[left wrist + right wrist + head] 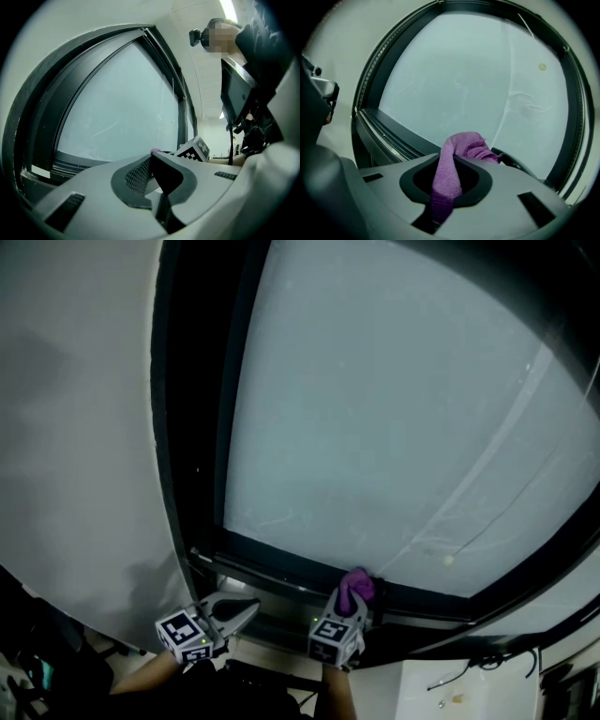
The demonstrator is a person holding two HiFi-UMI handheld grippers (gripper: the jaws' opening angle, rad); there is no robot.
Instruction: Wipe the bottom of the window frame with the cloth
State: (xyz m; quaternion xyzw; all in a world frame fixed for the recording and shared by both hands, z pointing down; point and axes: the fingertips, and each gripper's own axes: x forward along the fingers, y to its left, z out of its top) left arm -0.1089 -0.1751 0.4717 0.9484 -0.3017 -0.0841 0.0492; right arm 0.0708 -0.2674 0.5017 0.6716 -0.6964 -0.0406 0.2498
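One cloth (446, 183) clamped lengthwise in right claw (349, 607) points at frame (393, 136); left claw (151, 157) closed.

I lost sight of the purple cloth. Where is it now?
The purple cloth is clamped in the right tool, low centre in the head view, at the bottom rail of the window frame.

dim, cool light comes through the frosted window pane (394, 409); the dark frame (281, 568) sits in shadow. both gripper views bow strongly at their edges with black vignetted corners, near jaws soft.
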